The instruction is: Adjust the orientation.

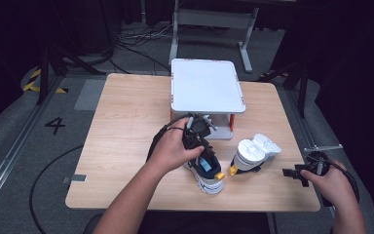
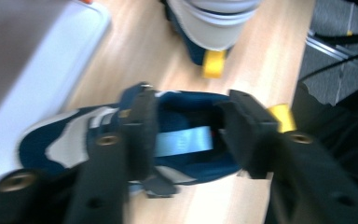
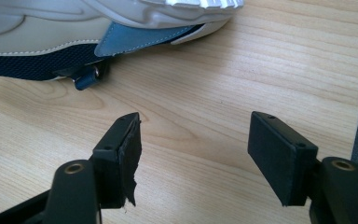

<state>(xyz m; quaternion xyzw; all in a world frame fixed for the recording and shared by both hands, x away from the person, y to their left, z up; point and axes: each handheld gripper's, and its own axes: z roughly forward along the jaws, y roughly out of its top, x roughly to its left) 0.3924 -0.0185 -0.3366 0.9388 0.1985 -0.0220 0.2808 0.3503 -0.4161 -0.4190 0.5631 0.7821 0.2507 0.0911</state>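
1. The left claw [image 2: 186, 135] is part open over the blue and white shoe [image 2: 74, 135] standing upright on the table [image 1: 126, 126]; its pads straddle the opening without pressing.
2. The right claw [image 3: 193, 158] is wide open and empty near the table's right edge.
3. A second shoe [image 1: 253, 153] lies on its side between them.
4. A white stand [image 1: 207, 85] sits just beyond.

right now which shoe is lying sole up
The right shoe, white sole showing, beside the yellow tab. The left shoe stands upright under the left gripper.

Numeral "4" on the grey floor [image 1: 9, 131] (left of the table [image 1: 126, 126])
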